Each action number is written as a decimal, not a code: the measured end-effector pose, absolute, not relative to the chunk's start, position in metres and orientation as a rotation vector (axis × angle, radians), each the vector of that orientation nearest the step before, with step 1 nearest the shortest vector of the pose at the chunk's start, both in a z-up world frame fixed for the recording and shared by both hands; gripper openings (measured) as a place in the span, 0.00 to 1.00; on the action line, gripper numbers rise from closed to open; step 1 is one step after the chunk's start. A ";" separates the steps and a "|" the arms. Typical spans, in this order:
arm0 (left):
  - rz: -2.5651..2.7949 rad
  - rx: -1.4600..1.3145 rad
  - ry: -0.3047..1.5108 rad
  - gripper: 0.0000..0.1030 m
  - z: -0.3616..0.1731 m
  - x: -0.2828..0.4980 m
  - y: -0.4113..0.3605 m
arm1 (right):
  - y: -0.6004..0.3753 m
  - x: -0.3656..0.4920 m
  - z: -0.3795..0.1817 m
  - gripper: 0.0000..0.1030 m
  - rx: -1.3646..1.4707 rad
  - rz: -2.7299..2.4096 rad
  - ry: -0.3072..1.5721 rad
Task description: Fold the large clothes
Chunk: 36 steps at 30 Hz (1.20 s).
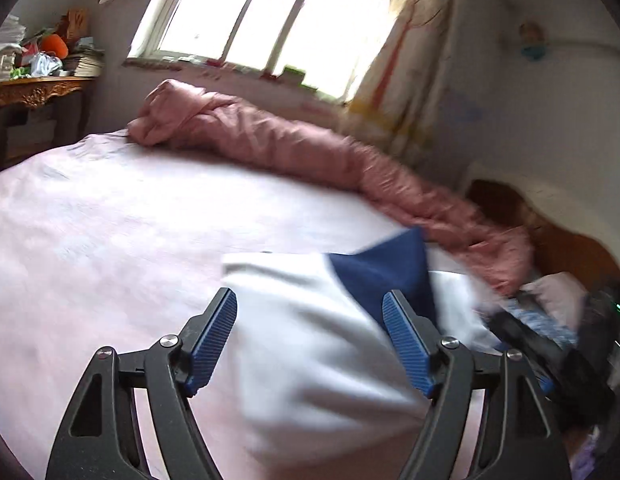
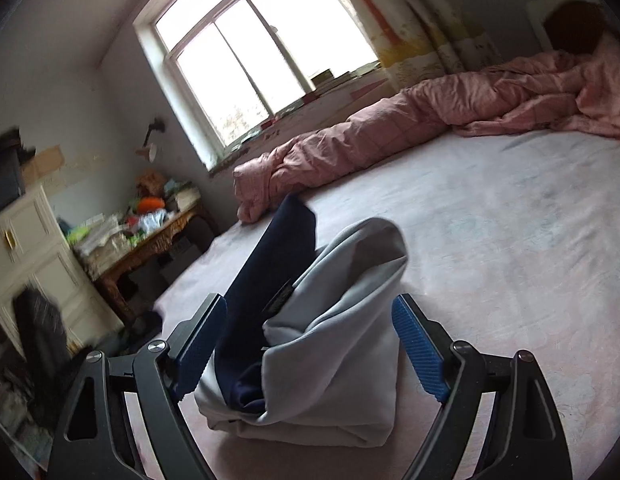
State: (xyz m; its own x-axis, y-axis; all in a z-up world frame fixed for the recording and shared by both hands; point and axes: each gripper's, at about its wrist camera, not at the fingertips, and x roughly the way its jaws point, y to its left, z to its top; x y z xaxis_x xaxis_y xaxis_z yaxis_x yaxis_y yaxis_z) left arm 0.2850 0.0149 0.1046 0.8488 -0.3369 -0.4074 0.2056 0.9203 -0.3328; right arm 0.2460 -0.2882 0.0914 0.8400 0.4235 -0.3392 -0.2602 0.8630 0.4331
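A white and navy garment (image 1: 310,344) lies bunched on the pale pink bed sheet (image 1: 109,248). In the left wrist view my left gripper (image 1: 310,312) is open, its blue pads either side of the white cloth, not closed on it. In the right wrist view the same garment (image 2: 330,352) stands in a loose heap with a navy part (image 2: 277,264) raised at the left. My right gripper (image 2: 310,320) is open around the heap. The right gripper shows blurred in the left wrist view (image 1: 550,332) at the right.
A rolled pink quilt (image 1: 269,136) lies along the far side of the bed under the window (image 1: 269,12); it also shows in the right wrist view (image 2: 390,136). A cluttered wooden desk (image 2: 149,236) and a white cabinet (image 2: 33,256) stand left of the bed.
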 end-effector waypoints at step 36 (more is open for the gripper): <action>-0.379 -0.137 0.348 0.66 0.066 0.256 0.000 | -0.254 0.242 0.084 0.04 0.187 0.241 0.337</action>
State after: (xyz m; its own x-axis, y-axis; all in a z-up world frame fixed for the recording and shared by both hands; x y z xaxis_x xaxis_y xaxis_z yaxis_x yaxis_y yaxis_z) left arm 0.2564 0.0002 0.0655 0.8706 -0.3848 -0.3067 0.3381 0.9206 -0.1955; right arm 0.2419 -0.2542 0.0838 0.9155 0.2641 -0.3034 -0.2020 0.9541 0.2209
